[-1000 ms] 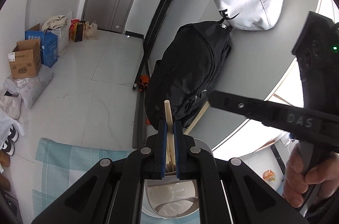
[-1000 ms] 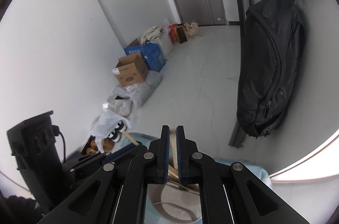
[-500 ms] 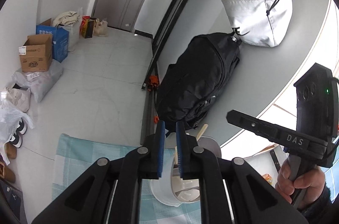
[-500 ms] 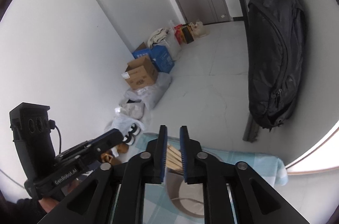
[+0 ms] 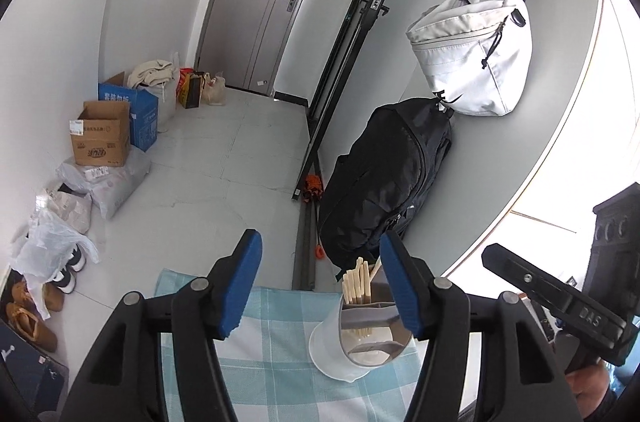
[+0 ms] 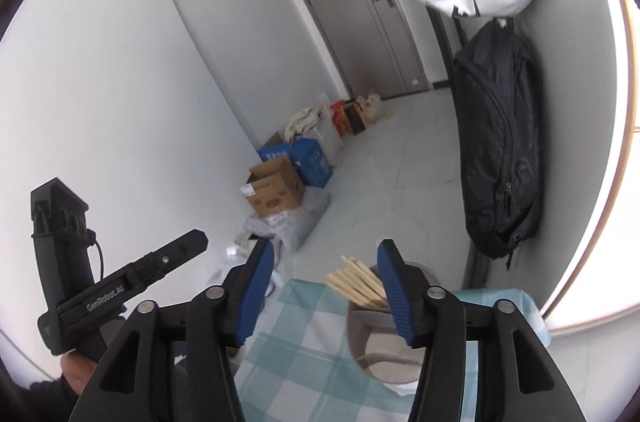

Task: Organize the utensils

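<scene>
Wooden chopsticks [image 5: 357, 284] stand bundled in a translucent white holder [image 5: 352, 342] with a grey inner rim; their tips fan out above that rim and lean away from the black backpack [image 5: 384, 178]. The holder sits on a blue-and-white checked cloth [image 5: 276, 350] that covers the tabletop, on the cloth's backpack side. The left hand-held gripper [image 5: 320, 282] hangs over the cloth with its blue-padded fingers [image 5: 246, 282] spread wide and gripping nothing; the chopsticks show just inside its right finger, apart from the pad. The right hand-held gripper [image 6: 326, 290] is likewise spread wide and empty, and in its view the chopsticks [image 6: 356, 282] rise beside its right finger, above the holder [image 6: 384, 346] and the cloth [image 6: 304, 346]. Each gripper also shows at the edge of the other's view, off to the side of the holder. Above the backpack [image 6: 500, 158] hangs a white bag [image 5: 476, 58]; across the floor from it lie cardboard boxes [image 5: 102, 134]
</scene>
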The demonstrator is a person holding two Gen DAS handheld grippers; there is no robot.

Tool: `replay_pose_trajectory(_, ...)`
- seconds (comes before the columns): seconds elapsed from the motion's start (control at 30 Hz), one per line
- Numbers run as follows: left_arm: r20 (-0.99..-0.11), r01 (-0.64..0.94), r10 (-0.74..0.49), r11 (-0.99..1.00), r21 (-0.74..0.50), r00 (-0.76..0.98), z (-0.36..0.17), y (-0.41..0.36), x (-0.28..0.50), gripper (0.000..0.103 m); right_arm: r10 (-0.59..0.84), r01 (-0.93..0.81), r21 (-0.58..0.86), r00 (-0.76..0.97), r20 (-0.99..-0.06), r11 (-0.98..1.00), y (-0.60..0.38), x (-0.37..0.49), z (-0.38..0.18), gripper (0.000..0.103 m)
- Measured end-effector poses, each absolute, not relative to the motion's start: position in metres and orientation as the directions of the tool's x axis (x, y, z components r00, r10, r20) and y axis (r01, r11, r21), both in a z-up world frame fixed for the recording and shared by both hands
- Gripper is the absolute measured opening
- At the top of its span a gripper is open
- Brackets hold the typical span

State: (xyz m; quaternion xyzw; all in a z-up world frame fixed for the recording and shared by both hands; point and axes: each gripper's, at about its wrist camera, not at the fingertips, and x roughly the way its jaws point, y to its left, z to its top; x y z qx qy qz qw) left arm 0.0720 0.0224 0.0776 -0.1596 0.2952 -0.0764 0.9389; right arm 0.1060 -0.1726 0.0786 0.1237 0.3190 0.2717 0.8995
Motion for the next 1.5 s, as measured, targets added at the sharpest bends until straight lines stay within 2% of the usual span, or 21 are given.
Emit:
replay_pose_trajectory(0.2,-0.502,0.053,-0.207,0.951,-0.303,0.840,0.090,0.019,0.048,0.076,0.540,-0.406,0.367,0.719,-0.436,0.837,-0.178,0.066,0.089,0.072)
replay_pose_trajectory(0.27,-0.491,0.058,-0.198,0.957,-0.284,0.848,0.092,0.015,0.040,0.078,0.532,-0.403,0.363,0.739,-0.413,0.840,-0.182,0.053,0.090,0.077)
replay_pose_trajectory(0.33,-0.484,0.066,-0.194,0.961,-0.269,0.853,0.094,0.012,0.034,0.085,0.524,-0.403,0.353,0.758,-0.389,0.844,-0.184,0.042,0.091,0.083)
replay_pose_trajectory(0.57,-0.418,0.039,-0.131,0.974,-0.222,0.899,0.087,0.009,0.004,0.090,0.496,-0.409,0.301,0.804,-0.329,0.862,-0.193,0.003,0.082,0.091)
replay_pose_trajectory(0.7,-0.370,0.039,-0.107,0.981,-0.188,0.923,0.082,0.007,-0.014,0.101,0.476,-0.411,0.255,0.826,-0.303,0.875,-0.194,-0.015,0.074,0.100)
replay_pose_trajectory(1.23,-0.357,-0.021,-0.031,0.990,-0.140,0.933,0.020,0.007,-0.034,0.101,0.404,-0.374,0.159,0.874,-0.268,0.914,-0.202,-0.052,0.015,0.103)
replay_pose_trajectory(1.5,-0.401,-0.045,0.002,0.994,-0.097,0.916,-0.010,0.004,-0.024,0.101,0.408,-0.378,0.155,0.864,-0.294,0.913,-0.201,-0.046,-0.007,0.103)
